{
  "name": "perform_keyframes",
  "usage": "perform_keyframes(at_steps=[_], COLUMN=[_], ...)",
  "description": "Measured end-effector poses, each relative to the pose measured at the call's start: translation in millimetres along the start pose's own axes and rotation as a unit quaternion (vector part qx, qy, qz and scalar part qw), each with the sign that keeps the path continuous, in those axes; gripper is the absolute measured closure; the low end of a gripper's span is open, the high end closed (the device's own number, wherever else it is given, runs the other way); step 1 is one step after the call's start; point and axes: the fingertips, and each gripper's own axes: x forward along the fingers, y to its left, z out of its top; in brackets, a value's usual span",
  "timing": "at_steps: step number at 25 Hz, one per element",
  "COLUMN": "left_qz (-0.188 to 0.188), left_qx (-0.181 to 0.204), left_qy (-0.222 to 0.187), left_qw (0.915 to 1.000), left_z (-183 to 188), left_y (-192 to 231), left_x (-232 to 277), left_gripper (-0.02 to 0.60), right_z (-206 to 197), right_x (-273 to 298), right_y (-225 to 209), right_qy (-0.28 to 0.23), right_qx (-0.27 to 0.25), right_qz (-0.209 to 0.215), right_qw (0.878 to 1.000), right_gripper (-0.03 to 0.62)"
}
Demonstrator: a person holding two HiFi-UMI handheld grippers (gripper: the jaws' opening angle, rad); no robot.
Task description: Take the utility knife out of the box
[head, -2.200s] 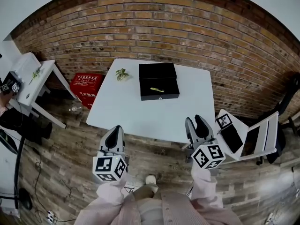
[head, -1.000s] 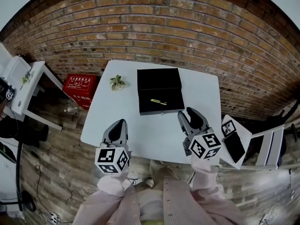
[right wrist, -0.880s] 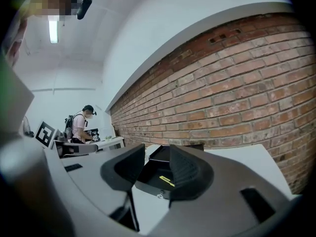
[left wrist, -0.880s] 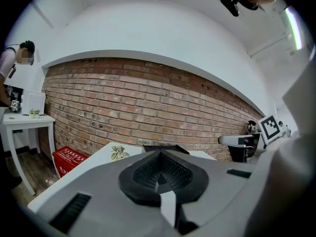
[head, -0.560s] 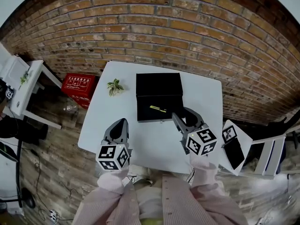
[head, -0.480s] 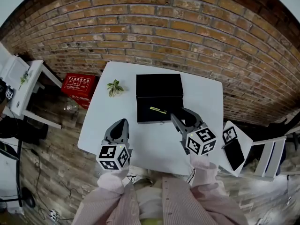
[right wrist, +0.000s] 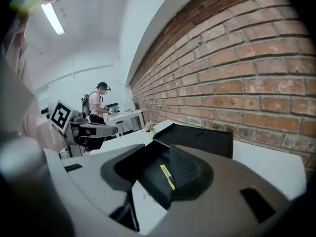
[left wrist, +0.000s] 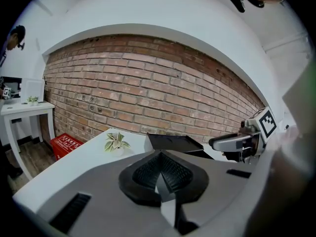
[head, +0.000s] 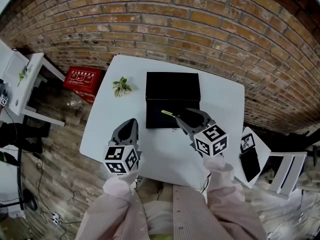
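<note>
An open black box (head: 172, 90) lies in the middle of the white table (head: 220, 104), lid folded back toward the brick wall. A slim yellow utility knife (head: 167, 113) rests in its tray. My right gripper (head: 189, 117) hovers open over the tray's front right, just right of the knife. In the right gripper view the knife (right wrist: 167, 176) shows between the spread jaws of that gripper (right wrist: 158, 170), inside the box (right wrist: 197, 138). My left gripper (head: 130, 125) is shut and empty over the table's front left; its pads (left wrist: 170, 171) meet.
A small potted plant (head: 120, 86) stands left of the box. A red crate (head: 81, 79) sits on the floor by the wall, a white side table (head: 22, 76) at far left. A white stand (head: 250, 151) is at the right. A person (right wrist: 98, 105) works far off.
I have stepped up to the table. My right gripper has moved forward from beyond the table's front edge to over the box tray beside the knife. The left gripper now sits over the table's front.
</note>
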Motion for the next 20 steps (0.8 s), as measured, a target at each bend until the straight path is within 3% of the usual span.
perform_keyframes(at_steps=[10,20], left_qz=[-0.006,-0.022], left_qx=[-0.019,-0.031], left_qy=[0.039,0.067], left_qw=[0.999,0.997], left_z=[-23,-38], left_y=[19,29], left_x=[26,43], left_gripper=[0.589,0.589], right_z=[-34,-70], right_x=[49,81], right_y=[1,-3], right_qy=[0.12,0.244], right_qx=[-0.025,-0.07], right_qz=[0.049,0.061], right_qw=[0.991,0.965], right_gripper=[0.436,0.436])
